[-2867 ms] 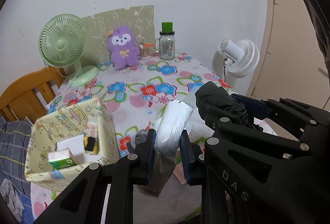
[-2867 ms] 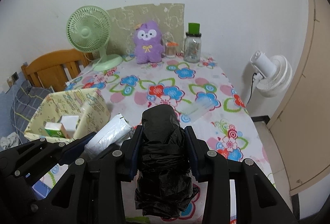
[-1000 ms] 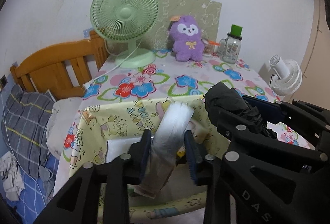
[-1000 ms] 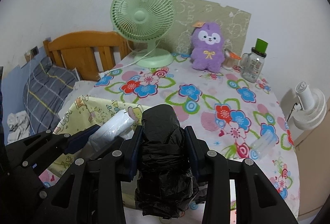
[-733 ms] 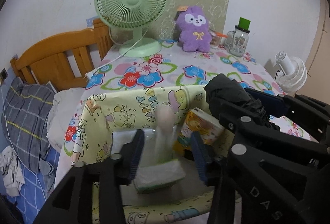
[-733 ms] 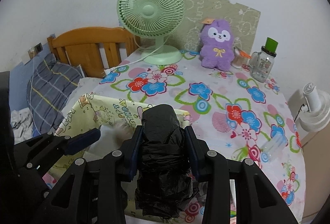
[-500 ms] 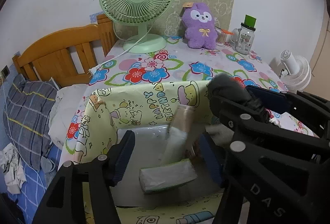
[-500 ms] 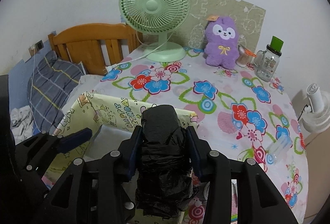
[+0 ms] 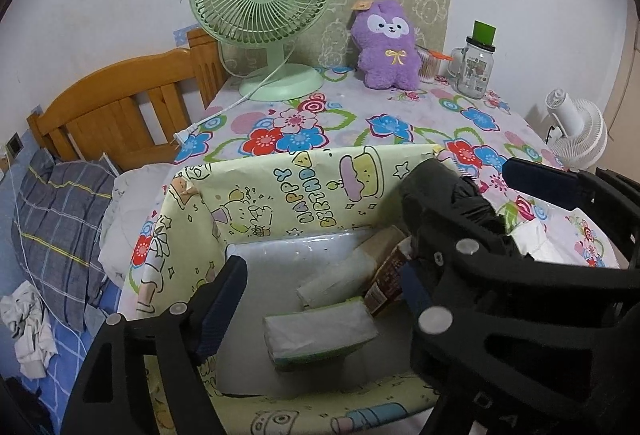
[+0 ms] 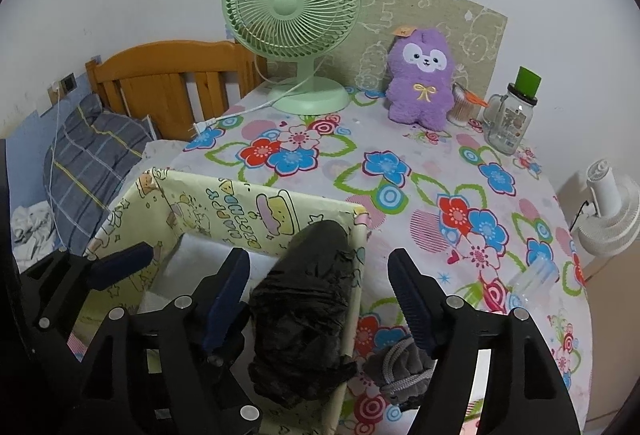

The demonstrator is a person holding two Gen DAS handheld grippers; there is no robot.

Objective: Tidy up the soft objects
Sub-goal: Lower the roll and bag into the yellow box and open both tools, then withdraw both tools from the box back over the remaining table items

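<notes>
Both tongs spread, left (image 9: 320, 291), right (image 10: 320, 295), over box (image 9: 256, 195)

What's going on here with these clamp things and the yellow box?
A person is tidying soft items into the yellow cartoon box on the flowered table, one hand-held gripper in each hand. The left hand-held gripper is open over the box, where a white roll and a tissue pack lie. The right hand-held gripper is open too, with the black plastic bundle loose between its jaws at the box's corner.
</notes>
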